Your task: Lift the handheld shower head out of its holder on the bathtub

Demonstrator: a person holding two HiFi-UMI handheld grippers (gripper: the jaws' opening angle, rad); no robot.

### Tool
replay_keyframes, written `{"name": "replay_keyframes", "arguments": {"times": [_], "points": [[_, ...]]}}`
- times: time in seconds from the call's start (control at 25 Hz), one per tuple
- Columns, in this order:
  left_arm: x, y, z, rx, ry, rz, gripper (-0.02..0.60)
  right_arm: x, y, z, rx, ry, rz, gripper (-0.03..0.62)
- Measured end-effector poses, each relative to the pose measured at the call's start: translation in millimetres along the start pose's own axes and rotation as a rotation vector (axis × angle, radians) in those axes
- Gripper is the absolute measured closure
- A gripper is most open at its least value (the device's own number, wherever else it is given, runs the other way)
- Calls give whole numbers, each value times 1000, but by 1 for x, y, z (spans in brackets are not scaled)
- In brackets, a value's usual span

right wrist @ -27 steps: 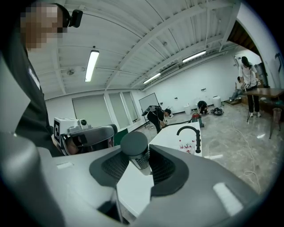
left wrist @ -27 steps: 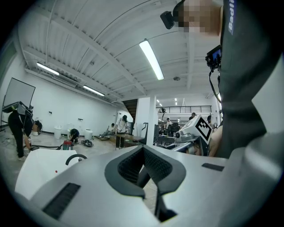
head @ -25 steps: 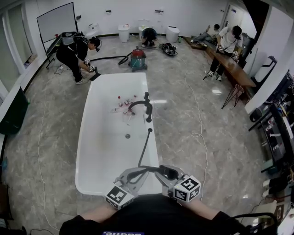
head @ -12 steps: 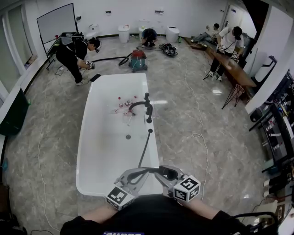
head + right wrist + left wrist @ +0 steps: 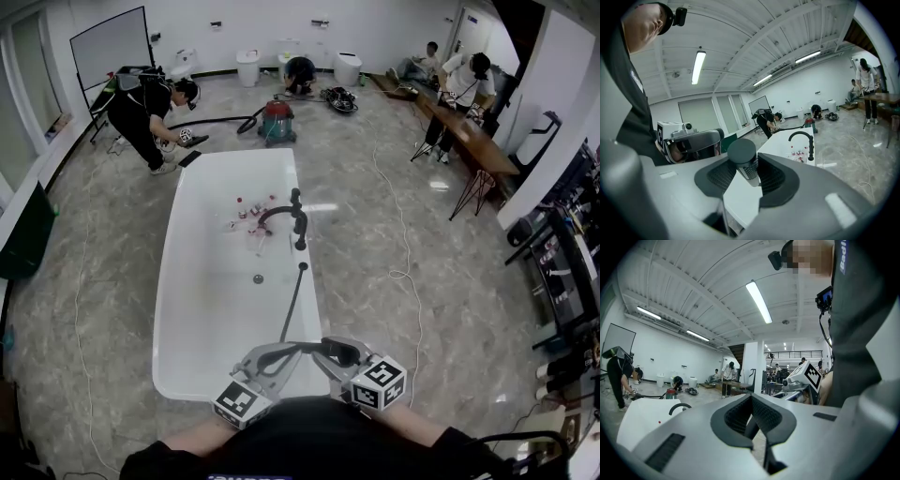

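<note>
The white bathtub [image 5: 173, 309] lies ahead of me, with a black arched faucet [image 5: 292, 217] on its right rim. A black hose [image 5: 293, 300] runs from the rim toward me to the black shower head [image 5: 343, 352], which is up off the tub at its near end. My right gripper [image 5: 333, 356] is shut on the shower head [image 5: 742, 154], whose round dark end sticks up between the pads. My left gripper [image 5: 281, 354] sits close beside it, its pads closed on the thin dark hose [image 5: 751, 420].
Small bottles [image 5: 251, 211] lie inside the tub near the faucet, and a drain [image 5: 258, 278] sits mid-tub. A red vacuum [image 5: 278, 120] and a bent-over person [image 5: 141, 103] are beyond the far end. A cable [image 5: 403, 225] trails on the floor to the right, near a long table [image 5: 473, 141].
Both grippers and the shower head keep their places. The head view has shifted slightly, and the person beyond the tub has moved a little.
</note>
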State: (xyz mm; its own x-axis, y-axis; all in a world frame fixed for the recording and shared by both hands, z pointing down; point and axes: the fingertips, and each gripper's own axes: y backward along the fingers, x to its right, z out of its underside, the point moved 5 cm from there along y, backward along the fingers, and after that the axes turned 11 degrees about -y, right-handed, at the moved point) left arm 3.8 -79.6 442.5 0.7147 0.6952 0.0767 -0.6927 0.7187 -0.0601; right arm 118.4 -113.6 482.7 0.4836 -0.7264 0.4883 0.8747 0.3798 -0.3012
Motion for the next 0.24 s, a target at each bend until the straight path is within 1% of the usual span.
{"name": "replay_keyframes", "arguments": {"times": [0.24], "points": [[-5, 1, 6, 1, -2, -12, 577, 2, -6, 1, -11, 0, -6, 462]]}}
